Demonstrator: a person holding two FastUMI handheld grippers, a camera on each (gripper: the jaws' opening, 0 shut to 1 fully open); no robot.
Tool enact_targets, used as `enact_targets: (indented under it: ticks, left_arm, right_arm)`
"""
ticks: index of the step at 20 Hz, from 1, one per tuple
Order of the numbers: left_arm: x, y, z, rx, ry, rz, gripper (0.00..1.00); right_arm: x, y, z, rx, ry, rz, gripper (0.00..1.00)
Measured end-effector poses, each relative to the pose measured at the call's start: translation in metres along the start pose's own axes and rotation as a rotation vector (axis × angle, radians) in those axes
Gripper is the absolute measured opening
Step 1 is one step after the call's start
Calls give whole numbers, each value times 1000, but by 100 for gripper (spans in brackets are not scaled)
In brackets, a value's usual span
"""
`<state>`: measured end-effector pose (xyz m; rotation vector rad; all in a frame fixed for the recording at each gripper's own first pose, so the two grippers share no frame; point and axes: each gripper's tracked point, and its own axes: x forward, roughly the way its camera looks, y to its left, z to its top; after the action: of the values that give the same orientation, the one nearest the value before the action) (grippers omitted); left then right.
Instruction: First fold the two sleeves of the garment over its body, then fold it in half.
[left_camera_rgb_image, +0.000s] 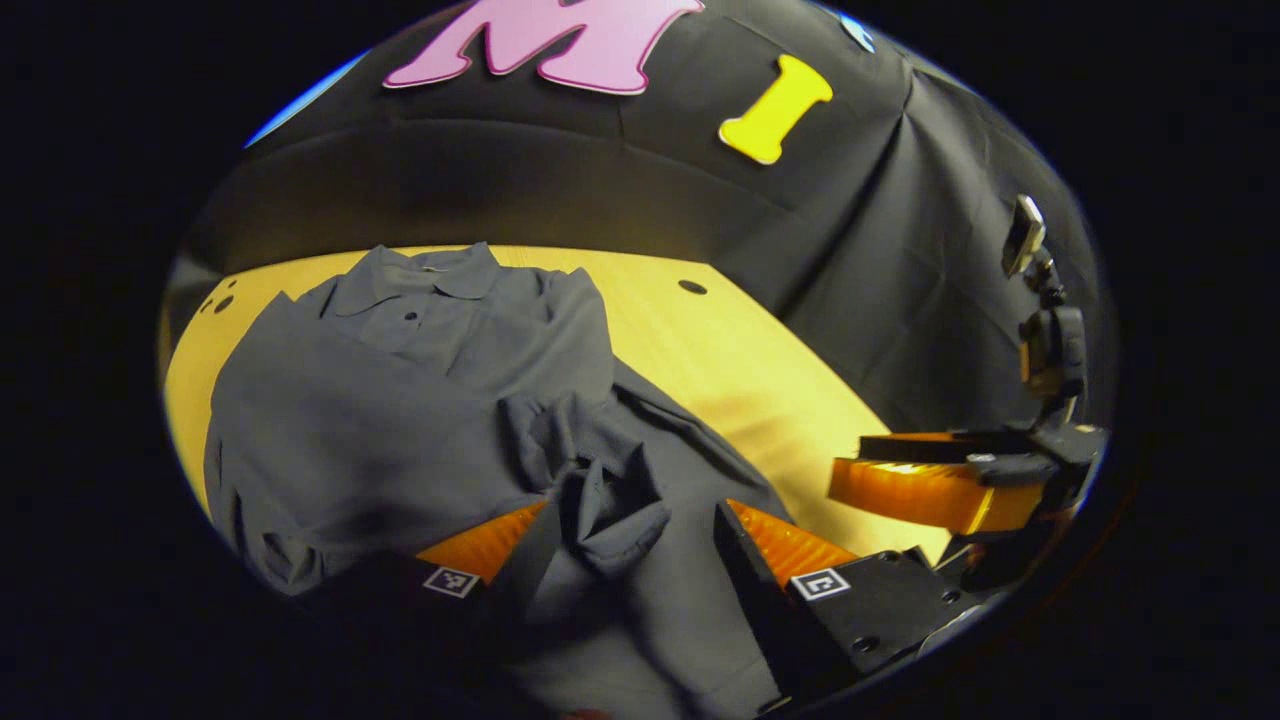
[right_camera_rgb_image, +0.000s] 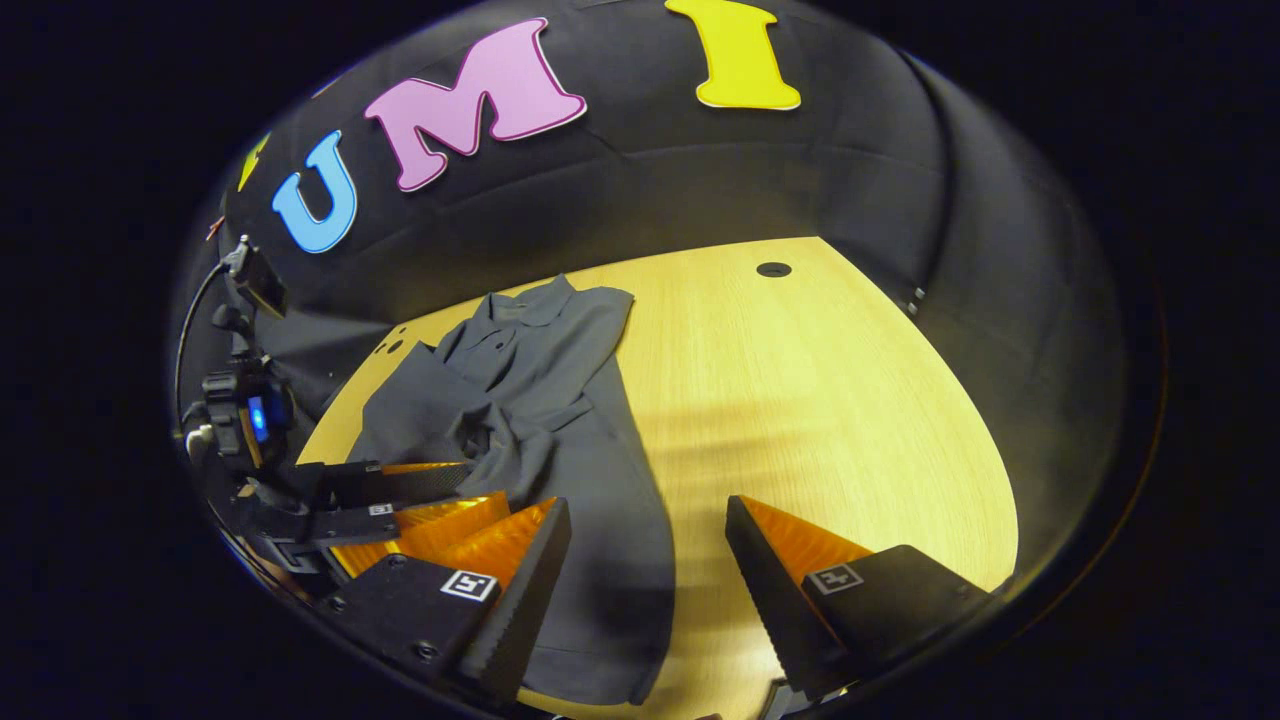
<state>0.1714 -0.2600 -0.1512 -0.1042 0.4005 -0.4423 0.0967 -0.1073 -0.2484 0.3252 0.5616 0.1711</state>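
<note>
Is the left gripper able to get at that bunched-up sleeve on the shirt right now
Probably yes. The left gripper is open, with the bunched sleeve lying between its fingers and nothing covering it.

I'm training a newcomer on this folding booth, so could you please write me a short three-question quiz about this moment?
1. True or false: the left tongs stand open over the grey polo shirt.
2. What lies bunched between their fingers?
A. a sleeve
B. the collar
3. The shirt lies on a ____ table.

Key: 1 true; 2 A; 3 wooden. The right tongs are open too.
</note>
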Motion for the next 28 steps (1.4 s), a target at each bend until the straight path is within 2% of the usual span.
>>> enact_targets:
  ticks: [3, 4, 5, 6, 8, 9, 10, 11, 15, 21, 24, 28]
  left_arm:
    - [-41, 21, -3, 14, -22, 38, 96]
    - [-54, 30, -6, 24, -27, 56, 96]
    - [-69, 40, -7, 30, -33, 77, 96]
    - [-83, 50, -10, 35, -37, 98, 96]
    - [-113, 72, -14, 38, -51, 139, 92]
    - [-127, 83, -17, 39, -56, 164, 96]
    - [-141, 96, -21, 39, -60, 192, 92]
    - [-153, 107, -25, 39, -57, 214, 96]
    - [-195, 155, -49, 38, -34, 307, 96]
    - [-237, 215, -95, 8, 30, 421, 96]
    - [-241, 234, -114, -3, 68, 441, 96]
    - [-239, 252, -136, -9, 120, 475, 96]
  right_arm:
    - [-11, 11, -10, 4, 12, 1, 97]
    - [-16, 15, -15, 7, 17, 2, 89]
    - [-20, 17, -20, 9, 23, 0, 97]
    - [-26, 21, -25, 11, 32, 0, 98]
    - [-37, 26, -36, 7, 47, -6, 99]
    - [-41, 26, -43, 0, 58, -14, 99]
    - [-47, 26, -50, -8, 70, -22, 99]
    - [-52, 25, -56, -11, 80, -31, 99]
    - [-67, 24, -82, -11, 117, -67, 99]
    - [-78, 12, -113, -1, 165, -126, 99]
    - [-74, 11, -122, 26, 179, -136, 99]
    - [-63, 14, -129, 4, 198, -142, 99]
